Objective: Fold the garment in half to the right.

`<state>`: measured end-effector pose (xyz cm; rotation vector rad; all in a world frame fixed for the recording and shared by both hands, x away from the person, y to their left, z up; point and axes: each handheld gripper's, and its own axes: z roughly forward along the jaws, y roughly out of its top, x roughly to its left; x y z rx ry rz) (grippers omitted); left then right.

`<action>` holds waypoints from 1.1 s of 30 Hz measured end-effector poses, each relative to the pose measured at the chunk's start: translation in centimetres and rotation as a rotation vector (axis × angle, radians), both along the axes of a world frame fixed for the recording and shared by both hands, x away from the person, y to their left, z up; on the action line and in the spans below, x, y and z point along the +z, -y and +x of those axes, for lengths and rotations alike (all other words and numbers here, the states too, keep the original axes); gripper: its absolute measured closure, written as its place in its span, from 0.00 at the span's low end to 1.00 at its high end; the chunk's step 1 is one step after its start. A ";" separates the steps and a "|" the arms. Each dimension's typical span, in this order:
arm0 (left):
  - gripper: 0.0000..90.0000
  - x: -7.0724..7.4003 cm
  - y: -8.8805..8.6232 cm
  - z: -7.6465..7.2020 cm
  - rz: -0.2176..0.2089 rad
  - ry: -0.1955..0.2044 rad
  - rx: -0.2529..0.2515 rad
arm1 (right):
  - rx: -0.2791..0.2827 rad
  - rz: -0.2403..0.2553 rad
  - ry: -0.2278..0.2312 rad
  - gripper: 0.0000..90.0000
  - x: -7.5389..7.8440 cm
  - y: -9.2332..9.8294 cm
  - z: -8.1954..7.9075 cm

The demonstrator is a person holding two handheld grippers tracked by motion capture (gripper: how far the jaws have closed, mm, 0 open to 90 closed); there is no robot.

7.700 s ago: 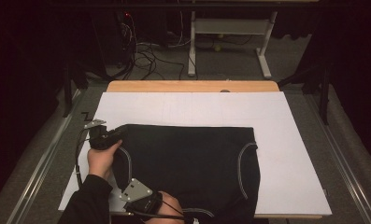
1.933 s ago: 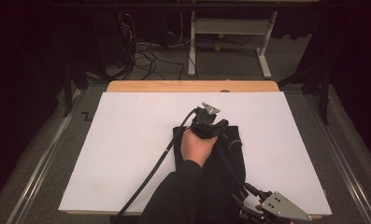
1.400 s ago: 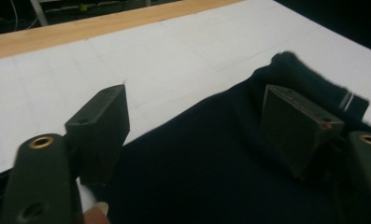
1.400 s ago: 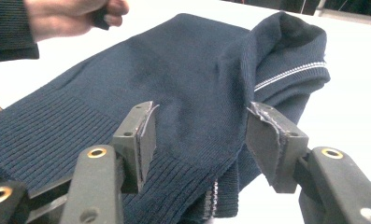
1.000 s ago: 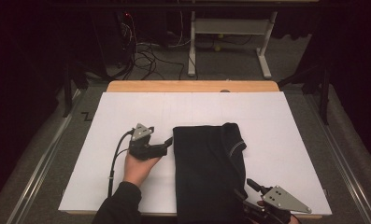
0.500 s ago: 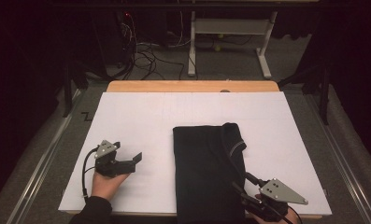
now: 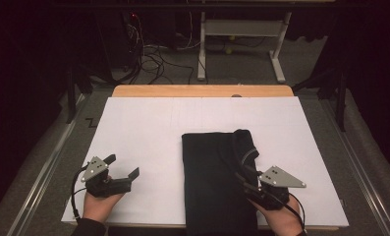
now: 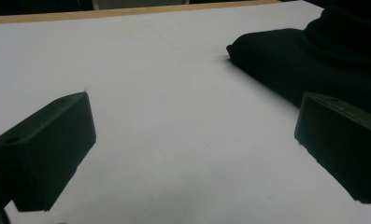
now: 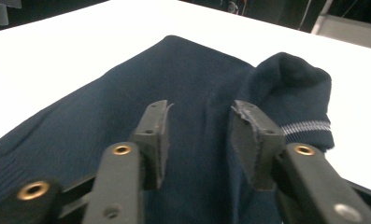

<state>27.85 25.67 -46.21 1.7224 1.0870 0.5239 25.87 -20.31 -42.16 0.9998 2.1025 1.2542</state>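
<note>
A dark navy knitted garment [image 7: 209,182] lies folded in a tall rectangle right of the table's middle, reaching the front edge. A bunched part with a pale stripe [image 9: 309,126] sits at its far right corner. My left gripper [image 7: 122,165] rests near the front left, open wide with nothing between its jaws; in the left gripper view [image 8: 192,116] bare white cover lies between them and the garment [image 8: 286,60] is off to the right. My right gripper [image 7: 245,179] hovers over the garment's right edge [image 9: 127,107]; its jaws [image 9: 199,109] have just been closing, a gap remains and no cloth is pinched.
A white cover [image 7: 148,123] spreads over the table, with a wooden edge [image 7: 202,91] at the back. Metal rails [image 7: 45,172] run along both sides. Cables [image 7: 148,54] and a white stand [image 7: 241,29] lie on the floor beyond.
My left hand drew back from beside the garment to the front left corner. My right gripper slid up from the front edge onto the garment's right side and its jaws narrowed.
</note>
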 end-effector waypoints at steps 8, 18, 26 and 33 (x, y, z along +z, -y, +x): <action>0.00 -0.2 0.6 -0.3 0.032 0.007 -0.029 | 0.006 -0.070 -0.042 1.00 0.3 -2.7 3.7; 0.00 -0.4 0.9 -0.4 0.038 0.002 -0.042 | -0.087 -0.263 -0.104 1.00 0.3 -6.7 9.4; 0.00 -0.5 0.9 -0.4 0.035 -0.002 -0.049 | -0.206 -0.299 -0.145 1.00 -1.8 -3.7 11.3; 0.00 -0.5 1.1 -0.4 0.042 -0.007 -0.054 | -0.270 -0.262 -0.167 1.00 -3.3 0.0 11.2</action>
